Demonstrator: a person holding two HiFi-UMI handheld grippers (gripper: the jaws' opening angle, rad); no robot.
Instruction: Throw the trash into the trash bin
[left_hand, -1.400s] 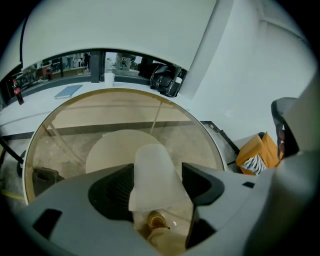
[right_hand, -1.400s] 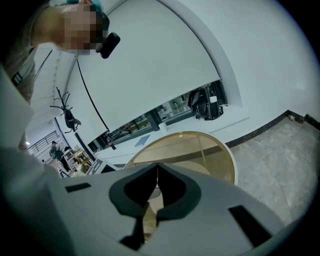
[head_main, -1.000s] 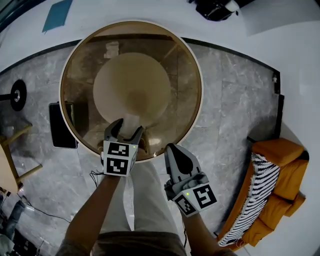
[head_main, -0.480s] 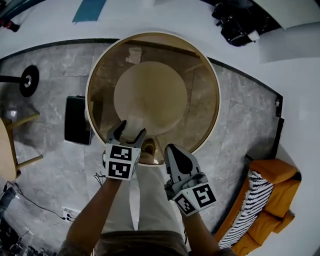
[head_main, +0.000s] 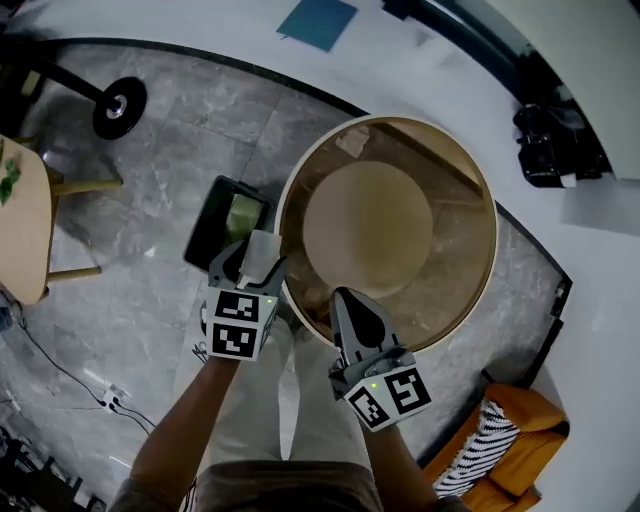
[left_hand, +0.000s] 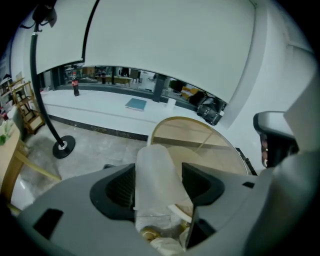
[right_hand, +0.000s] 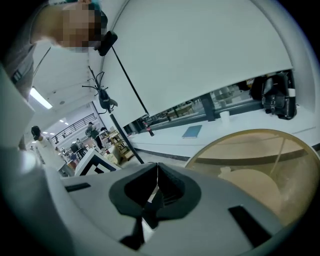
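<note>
My left gripper (head_main: 250, 262) is shut on a clear plastic cup (head_main: 260, 248) with crumpled trash below it; the left gripper view shows the cup (left_hand: 156, 175) upright between the jaws of that gripper (left_hand: 159, 184). It hangs over the floor just off the left rim of the round glass table (head_main: 470, 290). A black rectangular trash bin (head_main: 226, 222) stands on the floor just beyond the cup. My right gripper (head_main: 352, 305) is shut and holds nothing, near the table's front rim; the right gripper view shows its jaws (right_hand: 156, 187) closed together.
A wooden chair (head_main: 25, 220) stands at the left and a lamp stand's base (head_main: 118, 103) at upper left. An orange sofa (head_main: 505, 445) is at lower right. A cable and plug (head_main: 110, 400) lie on the floor. A black bag (head_main: 550, 140) sits on the white ledge.
The view has swung left, so the table sits further right. My left gripper with the cup has come off the table's rim and is now close to the black bin.
</note>
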